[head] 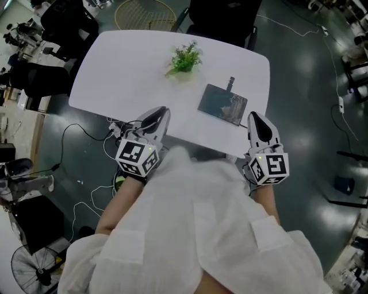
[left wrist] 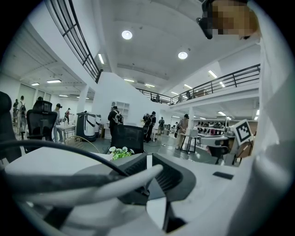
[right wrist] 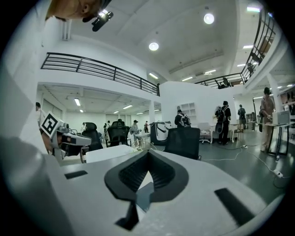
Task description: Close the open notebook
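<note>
Where the notebook (head: 223, 104) lies, on the near right part of the white worktop (head: 115, 69), its dark cover faces up and it is flat and closed, with a thin dark strip sticking out past its far right corner. Just beside its near right corner is the right gripper (head: 252, 116), tip pointing toward the far edge of the worktop and not touching the cover. Its jaws are pressed together with nothing between them. Well to the notebook's left, at the worktop's near edge, is the left gripper (head: 163, 112) – its jaws also meet at the tip and hold nothing, and a dark cable runs across its own view.

Beyond the notebook and a little to the left stands a small green plant (head: 185, 58), apart from it. Farther still, past the worktop's far edge, is a black chair (head: 224, 17). Left of the worktop, loose cables (head: 86, 133) trail over the grey floor – and a fan (head: 31, 267) stands nearer the person, whose white sleeves (head: 190, 229) fill the foreground.
</note>
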Available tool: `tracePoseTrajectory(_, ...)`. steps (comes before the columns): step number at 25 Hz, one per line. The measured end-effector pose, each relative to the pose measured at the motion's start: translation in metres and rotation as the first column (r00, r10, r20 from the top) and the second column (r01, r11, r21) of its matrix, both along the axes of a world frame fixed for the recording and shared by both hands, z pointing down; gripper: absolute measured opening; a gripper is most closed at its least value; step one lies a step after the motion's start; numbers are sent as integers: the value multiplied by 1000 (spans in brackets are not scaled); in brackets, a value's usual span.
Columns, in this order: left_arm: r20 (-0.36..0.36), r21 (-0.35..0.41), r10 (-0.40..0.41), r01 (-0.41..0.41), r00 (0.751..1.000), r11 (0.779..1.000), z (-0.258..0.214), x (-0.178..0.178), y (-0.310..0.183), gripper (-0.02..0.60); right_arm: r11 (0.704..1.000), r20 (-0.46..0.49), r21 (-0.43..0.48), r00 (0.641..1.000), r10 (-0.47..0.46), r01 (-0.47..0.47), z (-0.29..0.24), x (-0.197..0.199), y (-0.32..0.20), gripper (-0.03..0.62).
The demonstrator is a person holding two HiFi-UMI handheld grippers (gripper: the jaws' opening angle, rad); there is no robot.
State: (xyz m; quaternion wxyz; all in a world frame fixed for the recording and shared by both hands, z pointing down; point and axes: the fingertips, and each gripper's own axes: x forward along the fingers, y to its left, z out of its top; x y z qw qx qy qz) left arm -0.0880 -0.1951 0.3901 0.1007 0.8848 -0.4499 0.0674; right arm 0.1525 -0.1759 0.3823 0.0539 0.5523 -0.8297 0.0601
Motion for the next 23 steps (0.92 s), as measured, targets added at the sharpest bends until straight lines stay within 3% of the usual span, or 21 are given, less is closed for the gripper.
tracePoseTrajectory(6,-1,2,32,-32,999,999,0,4,7,34,993,-69,35,991,-114,117,-9,-28,8,2)
tracePoseTrajectory(12,-1,-9,36,-36,999,999,1,1,11,34,995,-33,27,995,-90,91,-9,-35,12,2)
tracePoseTrajectory(23,-3,-12,35,-35,999,999,3,4,12,34,993,-99,21,988,-116,118,-5,-31,8,2)
